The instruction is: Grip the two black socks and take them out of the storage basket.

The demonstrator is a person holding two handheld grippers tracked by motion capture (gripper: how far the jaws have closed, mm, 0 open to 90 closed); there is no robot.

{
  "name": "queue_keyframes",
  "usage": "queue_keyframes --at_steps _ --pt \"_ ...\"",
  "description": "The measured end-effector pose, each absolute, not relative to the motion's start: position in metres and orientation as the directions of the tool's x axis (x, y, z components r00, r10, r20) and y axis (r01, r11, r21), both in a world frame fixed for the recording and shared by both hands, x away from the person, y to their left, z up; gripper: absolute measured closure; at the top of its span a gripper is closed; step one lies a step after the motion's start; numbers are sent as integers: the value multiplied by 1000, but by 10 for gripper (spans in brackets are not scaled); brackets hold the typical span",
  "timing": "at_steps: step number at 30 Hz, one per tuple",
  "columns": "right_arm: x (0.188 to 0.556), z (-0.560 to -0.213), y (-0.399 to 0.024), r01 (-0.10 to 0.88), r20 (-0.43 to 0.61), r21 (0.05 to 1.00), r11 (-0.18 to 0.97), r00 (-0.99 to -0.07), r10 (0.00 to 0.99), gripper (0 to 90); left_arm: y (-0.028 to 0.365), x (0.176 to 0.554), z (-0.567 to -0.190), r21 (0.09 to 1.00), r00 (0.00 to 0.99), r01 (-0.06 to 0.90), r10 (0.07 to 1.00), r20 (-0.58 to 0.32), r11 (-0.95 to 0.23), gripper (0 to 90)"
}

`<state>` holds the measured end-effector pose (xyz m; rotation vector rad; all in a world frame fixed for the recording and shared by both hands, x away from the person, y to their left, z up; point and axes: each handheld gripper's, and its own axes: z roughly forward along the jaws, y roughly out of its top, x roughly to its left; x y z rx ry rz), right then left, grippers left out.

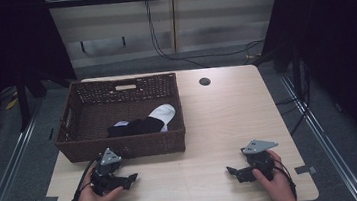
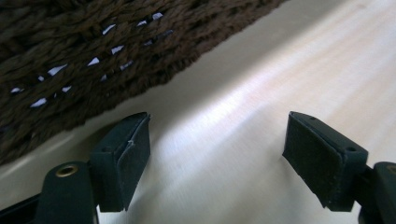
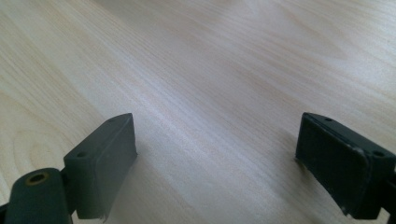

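Observation:
A dark brown wicker basket [image 1: 121, 149] stands on the left half of the light wood table [image 1: 219, 121]. Inside it lie a black sock [image 1: 136, 127] and a white sock [image 1: 164, 112], side by side. My left gripper [image 1: 130, 180] rests on the table just in front of the basket, held by a hand. In the left gripper view it [image 2: 217, 163] is open with bare wood between its pads, and the basket's wall [image 2: 93, 56] is close ahead. My right gripper [image 1: 230, 171] sits at the table's front right; in the right gripper view it [image 3: 217, 168] is open over bare wood.
A round cable hole [image 1: 204, 81] lies in the table's far middle. Black cables [image 1: 171, 51] hang behind the table against a pale wall. Dark curtains flank both sides, and metal rails [image 1: 11, 158] run along the floor.

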<state>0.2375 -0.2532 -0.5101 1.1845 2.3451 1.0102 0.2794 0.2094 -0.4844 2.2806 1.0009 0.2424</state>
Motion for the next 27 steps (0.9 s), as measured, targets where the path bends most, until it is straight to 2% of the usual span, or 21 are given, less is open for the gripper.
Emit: queue_keyframes --at_steps 7,12,15,27 --pt "238 -510 -253 567 26 717 405 -603 798 115 211 282 -455 516 711 628 700 -75 -582 241" --pt "238 -510 -253 567 26 718 405 -602 798 115 213 287 -438 483 713 645 694 -102 -592 243" --pt "238 -510 -253 567 26 718 405 -603 798 115 212 295 -427 424 722 657 681 -118 -623 243" --pt "238 -510 -253 566 26 718 404 -603 797 115 204 310 -388 383 747 648 648 -149 -659 245"
